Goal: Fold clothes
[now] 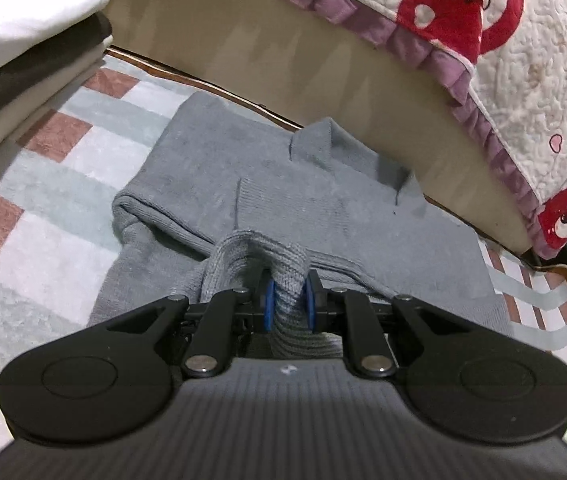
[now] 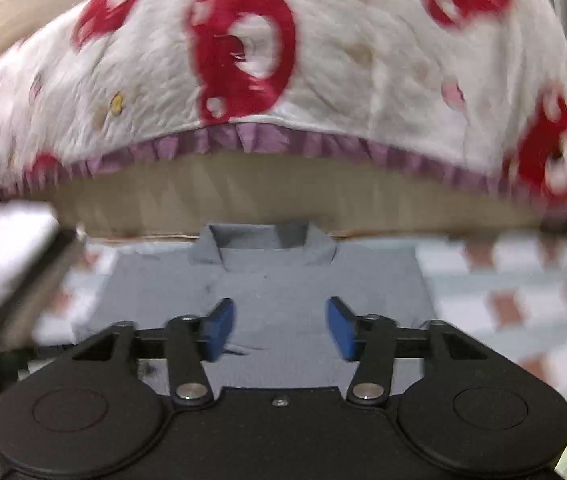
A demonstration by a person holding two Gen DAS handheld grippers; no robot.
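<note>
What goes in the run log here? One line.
left gripper: shut on grey sweater cuff | right gripper: open, empty | folded stack: beside sweater

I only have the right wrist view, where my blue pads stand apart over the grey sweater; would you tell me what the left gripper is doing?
Observer: The left gripper is shut on a bunched ribbed edge of the grey sweater, lifted off the rest of it.
Operator: Thank you. Is the sweater already partly folded on that side?
Observer: Yes, one side is folded over the body, with the sleeve lying across it.
Operator: What is that blurred white shape at my left?
Observer: It is a stack of folded clothes: white on top, a dark piece under it, beige below, resting on the checked rug.
</note>
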